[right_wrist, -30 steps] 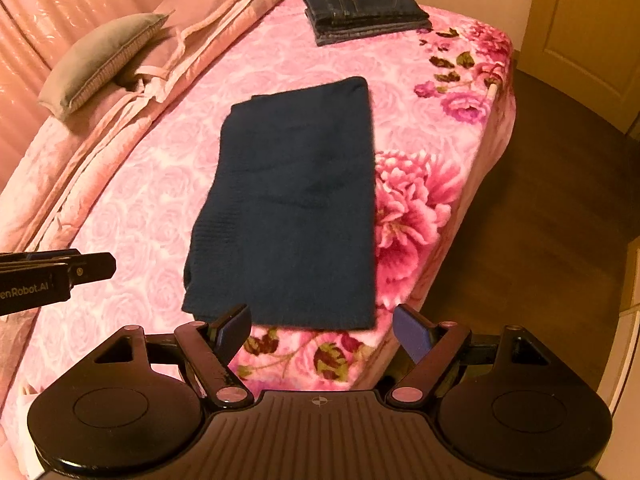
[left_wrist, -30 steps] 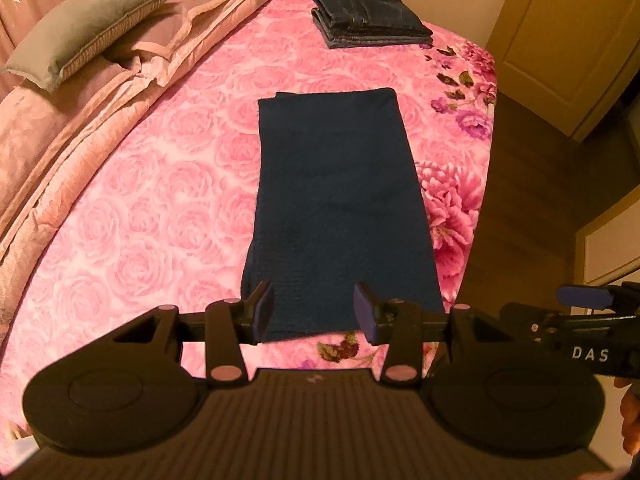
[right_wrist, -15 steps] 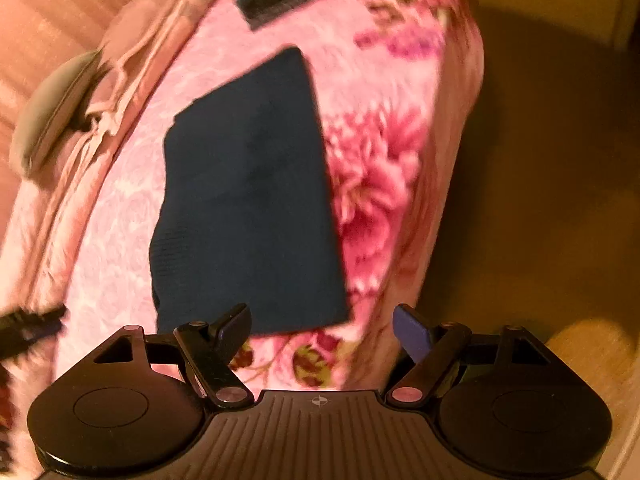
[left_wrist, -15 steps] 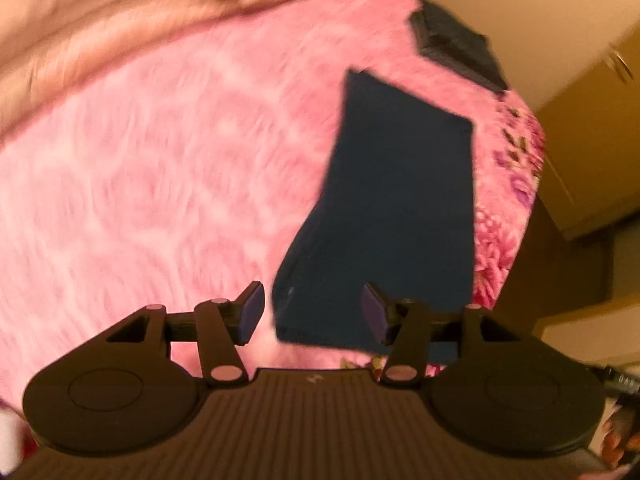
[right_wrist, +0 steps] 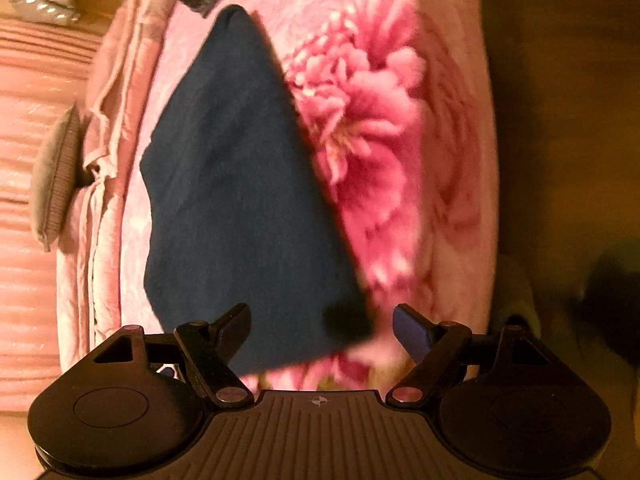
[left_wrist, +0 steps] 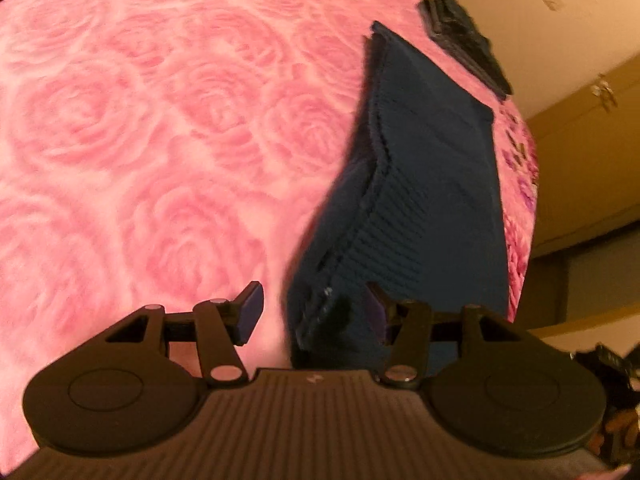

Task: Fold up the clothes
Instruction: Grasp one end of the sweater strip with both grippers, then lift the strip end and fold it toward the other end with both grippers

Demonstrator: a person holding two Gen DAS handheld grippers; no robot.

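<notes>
Descending from their raised stance a second ago, left wrist view: the left gripper (left_wrist: 312, 312), jaws wide and empty, straddles the near left corner of the folded navy ribbed-knit garment (left_wrist: 432, 184) on the pink rose-print bedspread (left_wrist: 140, 120). Right wrist view: the right gripper (right_wrist: 322, 326), equally wide and empty, brackets the near right corner, suggesting a lengthwise fold comes next. No legible writing.

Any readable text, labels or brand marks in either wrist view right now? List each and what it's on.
No readable words or numbers in either view.
Left gripper: small pale logo on its ribbed body, too blurred to read.
Right gripper: small round crosshair-like emblem on its body, no letters.
Dark blue garment: no label visible.
Folded jeans: no label legible.
</notes>
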